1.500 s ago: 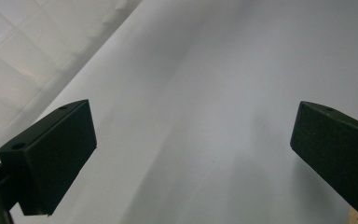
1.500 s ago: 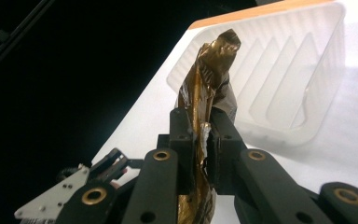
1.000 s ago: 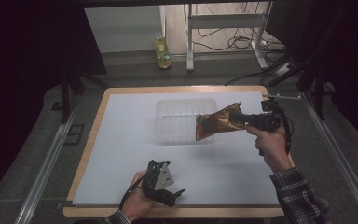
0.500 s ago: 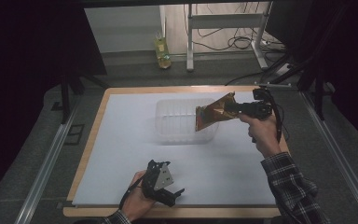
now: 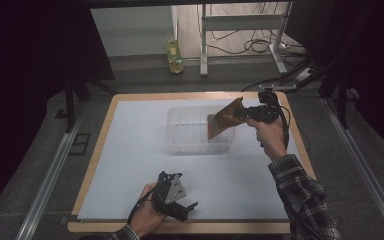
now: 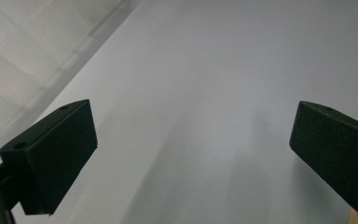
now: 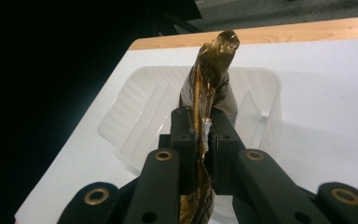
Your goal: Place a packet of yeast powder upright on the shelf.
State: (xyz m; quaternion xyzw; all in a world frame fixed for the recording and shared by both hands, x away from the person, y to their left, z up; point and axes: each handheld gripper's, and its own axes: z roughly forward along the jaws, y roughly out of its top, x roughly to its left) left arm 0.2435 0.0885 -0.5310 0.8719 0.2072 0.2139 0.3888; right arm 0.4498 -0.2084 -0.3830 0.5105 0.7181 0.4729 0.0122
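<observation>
A brown-gold foil snack bag (image 5: 224, 119) hangs in the air over the right part of a clear plastic tray (image 5: 180, 134) on the white table mat. My right gripper (image 5: 244, 115) is shut on the bag's edge; in the right gripper view its jaws pinch the foil bag (image 7: 204, 88) above the tray (image 7: 135, 112). My left gripper (image 5: 189, 209) rests near the table's front edge, held by a hand, its jaws open and nothing between them. In the left gripper view its fingers (image 6: 51, 154) stand wide apart over the white mat, with the tray (image 6: 23, 60) at the upper left.
The white mat (image 5: 130, 165) covers a wood-edged table (image 5: 100, 130). A yellow-green bottle (image 5: 174, 54) stands on the floor beyond the table, by a metal frame and cables (image 5: 260, 45). Metal rails (image 5: 50, 170) run along both sides.
My right hand has carried the bag to the left and away from me, from the tray's right edge to above its right part. The left gripper has stayed put.
</observation>
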